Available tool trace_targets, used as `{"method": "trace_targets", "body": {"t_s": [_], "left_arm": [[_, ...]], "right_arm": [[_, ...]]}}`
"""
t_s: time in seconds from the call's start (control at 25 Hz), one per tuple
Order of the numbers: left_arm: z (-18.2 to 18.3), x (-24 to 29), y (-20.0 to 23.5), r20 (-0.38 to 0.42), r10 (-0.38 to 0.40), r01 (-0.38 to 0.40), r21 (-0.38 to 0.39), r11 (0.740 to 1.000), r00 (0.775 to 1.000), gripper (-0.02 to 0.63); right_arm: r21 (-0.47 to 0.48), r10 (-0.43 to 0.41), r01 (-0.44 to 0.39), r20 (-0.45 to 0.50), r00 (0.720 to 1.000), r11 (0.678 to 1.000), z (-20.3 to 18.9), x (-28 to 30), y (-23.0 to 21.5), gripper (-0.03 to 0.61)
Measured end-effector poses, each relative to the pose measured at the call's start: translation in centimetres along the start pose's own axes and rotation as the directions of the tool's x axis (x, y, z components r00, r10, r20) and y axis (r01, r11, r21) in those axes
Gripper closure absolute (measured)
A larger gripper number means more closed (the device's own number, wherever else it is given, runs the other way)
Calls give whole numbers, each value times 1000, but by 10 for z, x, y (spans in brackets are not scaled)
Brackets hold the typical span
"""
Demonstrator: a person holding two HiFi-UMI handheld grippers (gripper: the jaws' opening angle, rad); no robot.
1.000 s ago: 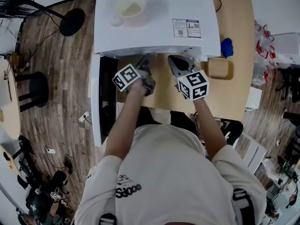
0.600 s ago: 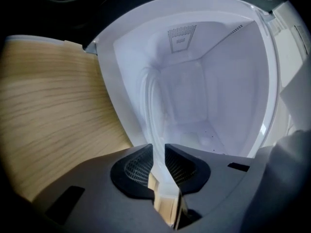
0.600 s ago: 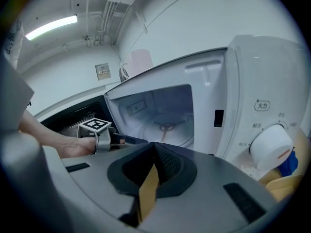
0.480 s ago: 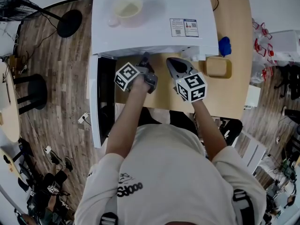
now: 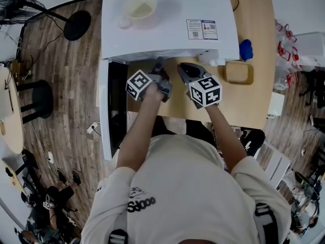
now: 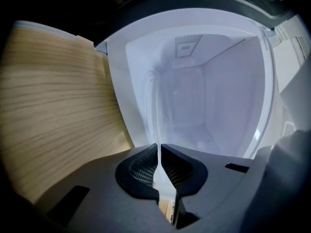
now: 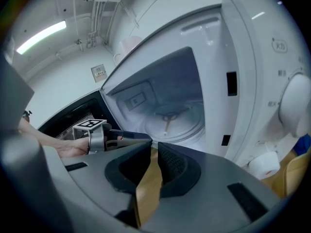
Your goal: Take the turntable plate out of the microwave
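Note:
The clear glass turntable plate (image 7: 169,121) lies on the floor of the white microwave (image 5: 167,19), over its roller ring. In the left gripper view I see the plate's rim (image 6: 157,130) edge-on, running up from between the jaws. My left gripper (image 6: 159,147) has just been closing and is shut on that rim at the cavity's mouth. My right gripper (image 7: 154,149) hovers in front of the opening, to the right of my left gripper (image 7: 127,136). Its jaws have just been opening to a narrow slit with nothing between them.
The microwave door (image 5: 107,111) stands swung open at the left. A pale cup (image 5: 139,8) sits on the microwave's top. On the wooden table (image 5: 254,95) to the right are a tan square dish (image 5: 237,72) and a blue object (image 5: 245,50).
The right gripper has slid a little left and lower towards the opening. The left gripper has stayed put, with a slight roll of its marker cube.

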State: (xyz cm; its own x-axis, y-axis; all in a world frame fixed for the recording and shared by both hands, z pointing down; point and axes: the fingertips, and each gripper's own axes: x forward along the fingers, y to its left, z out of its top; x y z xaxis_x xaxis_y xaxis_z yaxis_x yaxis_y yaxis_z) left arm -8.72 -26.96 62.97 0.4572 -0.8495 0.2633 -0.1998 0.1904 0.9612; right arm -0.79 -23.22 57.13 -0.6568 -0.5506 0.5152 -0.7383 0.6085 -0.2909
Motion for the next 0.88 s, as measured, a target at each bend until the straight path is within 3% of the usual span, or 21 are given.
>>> {"method": "trace_targets", "body": {"t_s": [0.16, 0.28, 0.64, 0.88], "left_arm": [[-2, 0, -1, 0, -24, 24, 2, 1000, 1000, 578], [-2, -1, 0, -7, -27, 27, 0, 1000, 1000, 580], [1, -3, -1, -4, -64, 64, -10, 998, 998, 581], [4, -6, -2, 13, -71, 71, -39, 997, 997, 583]], "right_arm": [[182, 88, -89, 15, 996, 979, -4, 18, 3, 457], [304, 118, -119, 23, 993, 945, -8, 34, 1, 431], [419, 75, -72, 9, 997, 905, -18, 67, -6, 431], [476, 74, -90, 51, 996, 875, -12, 76, -10, 426]]}}
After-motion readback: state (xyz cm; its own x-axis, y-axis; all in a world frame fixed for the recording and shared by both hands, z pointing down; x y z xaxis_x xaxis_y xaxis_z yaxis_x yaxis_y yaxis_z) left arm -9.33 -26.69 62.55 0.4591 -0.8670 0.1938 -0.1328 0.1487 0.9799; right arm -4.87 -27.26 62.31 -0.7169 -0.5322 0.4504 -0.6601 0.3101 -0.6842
